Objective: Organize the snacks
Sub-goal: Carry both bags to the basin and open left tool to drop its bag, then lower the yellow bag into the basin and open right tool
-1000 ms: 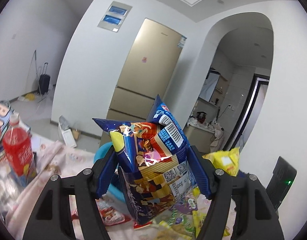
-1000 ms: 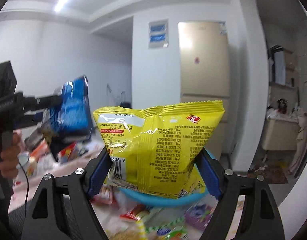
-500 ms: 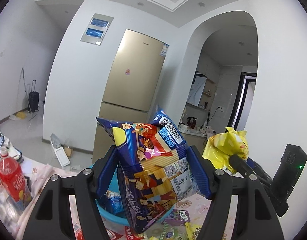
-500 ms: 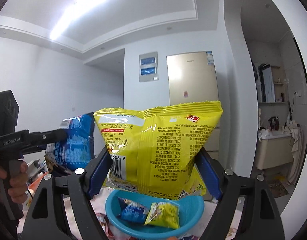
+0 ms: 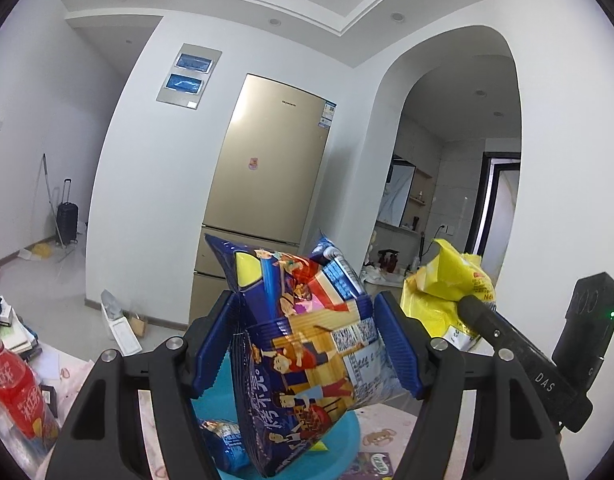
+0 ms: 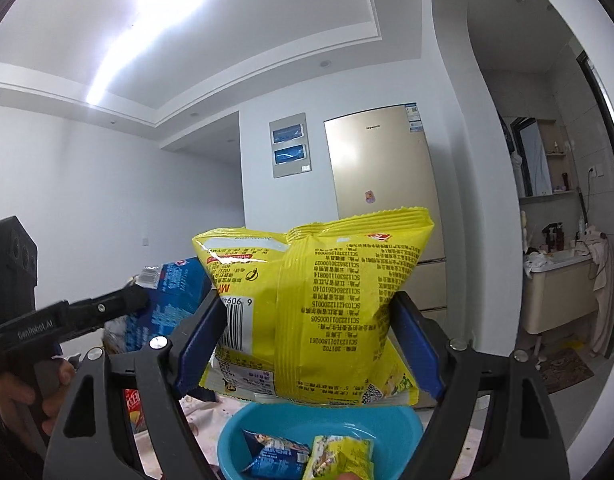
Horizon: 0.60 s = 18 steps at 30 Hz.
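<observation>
Between the blue pads of the left gripper point(image 5: 305, 344), a blue snack bag point(image 5: 303, 360) is clamped across its middle, its long axis running from about 11 o'clock, where the crimped top corners flare, down to 5 o'clock, where the lower end hangs past the fingers. Right gripper point(image 6: 309, 344): pads pressed against both side edges of a yellow snack bag point(image 6: 323, 312), held upright, sealed top at 12 o'clock, printed back toward the camera, long axis near vertical.

Outward from there: a blue bowl point(image 6: 403, 428) sits directly below at 6 o'clock from the yellow bag, rim just under the bag's bottom edge in the right wrist view. Two small packets already lie inside, a blue packet point(image 6: 275, 456) and a yellow-green packet point(image 6: 341, 458). In the left wrist view the same bowl shows behind and beneath the blue bag's lower end.

Both bags hang over the bowl; which is lower is hard to judge through the fisheye, though the yellow one looks more squarely centred. The likely next move is a straight drop or lowering toward 6 o'clock.

Farther out: a red drink bottle point(image 5: 15, 396) at 8 o'clock on the table, a gold fridge point(image 5: 267, 184) at 12.
</observation>
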Available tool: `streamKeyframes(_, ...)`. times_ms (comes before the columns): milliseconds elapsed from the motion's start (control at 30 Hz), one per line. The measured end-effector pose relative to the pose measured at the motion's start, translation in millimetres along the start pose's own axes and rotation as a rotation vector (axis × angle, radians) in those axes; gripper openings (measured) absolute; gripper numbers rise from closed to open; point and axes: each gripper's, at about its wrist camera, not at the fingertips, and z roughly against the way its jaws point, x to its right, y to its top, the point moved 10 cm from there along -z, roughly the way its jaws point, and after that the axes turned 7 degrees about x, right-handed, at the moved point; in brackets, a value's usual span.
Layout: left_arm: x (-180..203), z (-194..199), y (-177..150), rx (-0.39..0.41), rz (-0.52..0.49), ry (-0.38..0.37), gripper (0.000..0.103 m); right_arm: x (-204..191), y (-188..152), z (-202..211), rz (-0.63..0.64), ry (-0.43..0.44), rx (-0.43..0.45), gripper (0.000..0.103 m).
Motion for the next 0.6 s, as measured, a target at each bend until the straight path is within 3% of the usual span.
streamKeyframes(100,-3.2,-12.3,-7.1,-0.017,-0.015,0.002,0.072,3.5,-19.0,-15.4,0.039,-0.027,-0.034,0.082)
streamKeyframes(300,-28.5,-40.6,-29.6,-0.075,0.016,0.043,0.072,18.8,-57.7,-44.6,-0.005,-0.035,-0.136,0.082)
streamKeyframes(600,-49.4,-69.3,-73.7,-0.165,0.026,0.061,0.069,29.2,-108.3,-60.1,-0.023,-0.04,-0.243,0.082)
